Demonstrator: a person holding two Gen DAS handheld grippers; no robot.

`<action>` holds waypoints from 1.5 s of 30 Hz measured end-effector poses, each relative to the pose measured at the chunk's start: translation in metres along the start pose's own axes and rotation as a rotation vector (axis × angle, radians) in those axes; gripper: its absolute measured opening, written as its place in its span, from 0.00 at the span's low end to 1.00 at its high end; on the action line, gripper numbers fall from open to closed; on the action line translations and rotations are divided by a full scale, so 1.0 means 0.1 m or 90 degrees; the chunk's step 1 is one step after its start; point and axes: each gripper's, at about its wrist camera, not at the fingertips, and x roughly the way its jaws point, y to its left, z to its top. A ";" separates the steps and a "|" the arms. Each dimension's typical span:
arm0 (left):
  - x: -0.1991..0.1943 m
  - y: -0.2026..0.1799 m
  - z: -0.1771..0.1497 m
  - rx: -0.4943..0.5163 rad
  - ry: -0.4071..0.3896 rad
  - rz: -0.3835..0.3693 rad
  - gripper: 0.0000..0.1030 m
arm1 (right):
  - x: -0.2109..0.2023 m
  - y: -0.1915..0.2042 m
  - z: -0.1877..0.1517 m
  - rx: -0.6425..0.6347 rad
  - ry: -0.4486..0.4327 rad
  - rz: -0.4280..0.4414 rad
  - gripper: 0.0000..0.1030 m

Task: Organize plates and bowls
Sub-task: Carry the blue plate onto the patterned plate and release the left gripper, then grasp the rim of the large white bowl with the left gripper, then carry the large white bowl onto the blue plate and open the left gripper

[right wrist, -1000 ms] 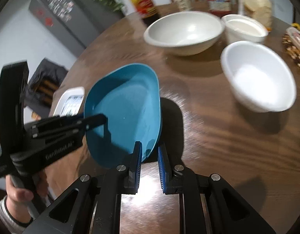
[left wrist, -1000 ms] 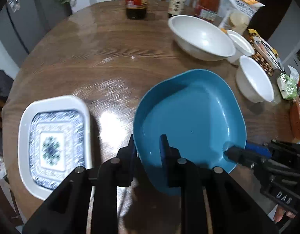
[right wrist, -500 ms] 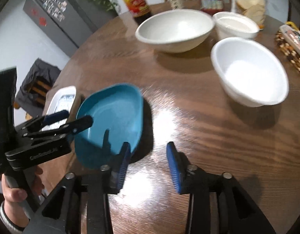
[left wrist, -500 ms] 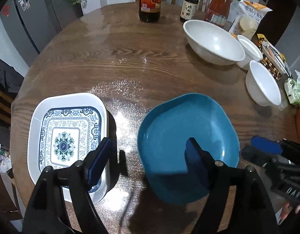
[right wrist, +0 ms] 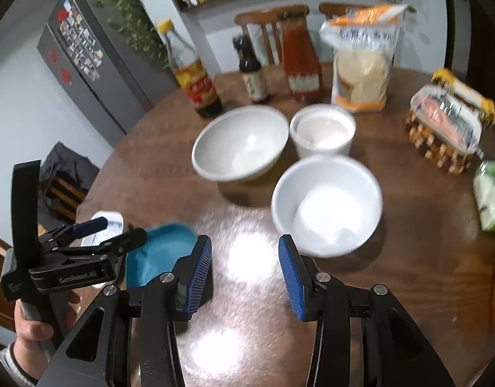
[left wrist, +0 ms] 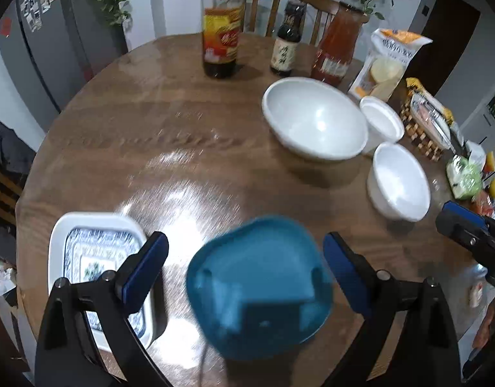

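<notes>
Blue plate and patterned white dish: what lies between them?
Only bare wooden table separates the blue plate from the patterned white dish; the left wrist view shows it.

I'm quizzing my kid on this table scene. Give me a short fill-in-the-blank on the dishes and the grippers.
1. The plate between the left gripper fingers is coloured ____.
2. The number of white bowls on the table is ____.
3. The patterned dish has a shape that is ____, not round.
4. The right gripper jaws are ____, with nothing between them.

Missing words: blue; three; rectangular; open
</notes>
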 end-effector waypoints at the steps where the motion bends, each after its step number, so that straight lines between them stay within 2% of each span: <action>1: 0.00 -0.03 0.07 -0.001 -0.004 -0.005 0.94 | -0.03 -0.01 0.04 -0.002 -0.005 0.000 0.43; 6: 0.14 -0.15 0.47 -0.017 -0.015 -0.015 0.94 | -0.11 -0.07 0.27 -0.006 -0.034 -0.009 0.43; 11: 0.50 -0.19 0.82 -0.041 0.006 -0.016 0.93 | -0.06 -0.12 0.44 0.001 -0.048 -0.015 0.43; 14: 0.73 -0.18 0.94 -0.045 0.023 -0.001 0.90 | 0.03 -0.16 0.48 0.007 -0.041 -0.016 0.43; 18: 1.04 -0.09 1.02 -0.061 0.067 -0.005 0.65 | 0.13 -0.19 0.48 0.017 -0.030 -0.017 0.43; 20: 1.16 -0.06 1.04 -0.069 0.086 -0.016 0.48 | 0.18 -0.20 0.50 0.018 -0.026 -0.022 0.43; 21: 1.21 -0.06 1.05 -0.068 0.097 -0.019 0.31 | 0.20 -0.20 0.52 0.018 -0.023 -0.023 0.43; 22: 1.24 -0.05 1.05 -0.067 0.104 -0.025 0.24 | 0.22 -0.20 0.53 0.017 -0.020 -0.023 0.43; 24: 1.26 -0.04 1.05 -0.068 0.111 -0.041 0.17 | 0.27 -0.19 0.56 0.013 -0.015 -0.024 0.43; 34: 1.09 0.20 0.92 -0.007 0.127 -0.009 0.17 | 0.67 0.06 0.74 -0.034 0.013 -0.006 0.43; 45: 0.92 0.49 0.75 0.000 0.118 0.004 0.20 | 1.32 0.44 0.81 -0.110 0.079 -0.018 0.43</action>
